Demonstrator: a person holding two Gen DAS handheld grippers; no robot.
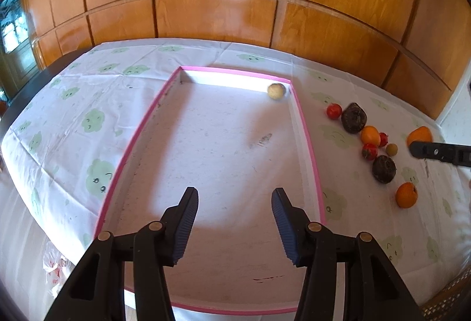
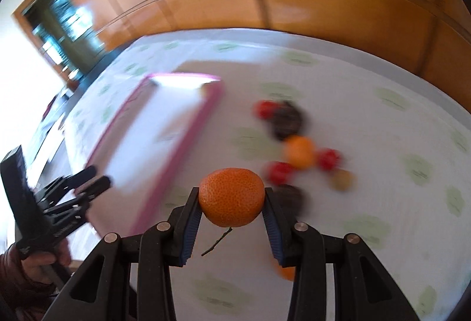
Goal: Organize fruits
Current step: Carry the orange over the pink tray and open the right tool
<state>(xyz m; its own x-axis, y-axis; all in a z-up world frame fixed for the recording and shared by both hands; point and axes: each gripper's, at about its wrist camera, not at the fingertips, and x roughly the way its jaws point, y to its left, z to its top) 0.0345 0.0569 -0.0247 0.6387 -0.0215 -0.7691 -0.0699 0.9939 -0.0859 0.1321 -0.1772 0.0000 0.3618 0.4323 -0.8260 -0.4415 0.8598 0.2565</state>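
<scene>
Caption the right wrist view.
Right gripper holding a mandarin above the tablecloth, pink-rimmed tray at left.

Black tongs [image 1: 235,221], blue ribbed pads [image 1: 188,229], seemingly brass rivets [image 1: 155,226].

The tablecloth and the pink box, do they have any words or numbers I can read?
No readable words or numbers anywhere.
The tablecloth has only green cartoon faces.
The pink box has only dark scuffs on its floor.
White marks on the left tool: too small and blurred to read.
</scene>
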